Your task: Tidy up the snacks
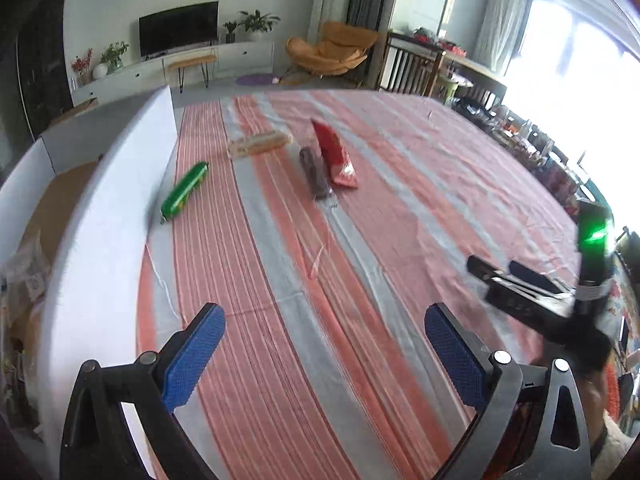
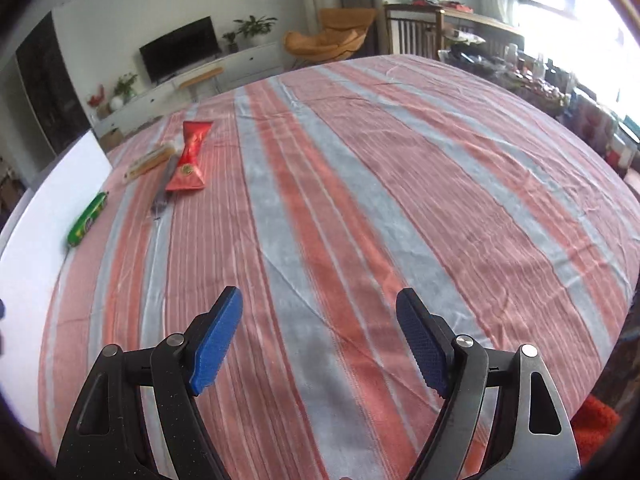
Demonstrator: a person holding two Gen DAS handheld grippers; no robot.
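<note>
- Four snacks lie on the red-and-grey striped tablecloth, grouped toward eleven o'clock in both wrist views, well apart from both grippers.
- Nearest the white box wall lies the green tube-shaped packet; its printing is too blurred to read.
- At twelve o'clock from it lies the tan biscuit pack in clear wrap, its label illegible.
- Just right of that, the dark brown bar in clear wrap lies touching the red foil pouch, which has a gold emblem that cannot be read.
- Left gripper: blue pads spread wide, holding nothing, above the cloth.
- Right gripper: blue pads likewise wide apart and empty; in the left view it sits at three o'clock, a green light on its body.
</note>
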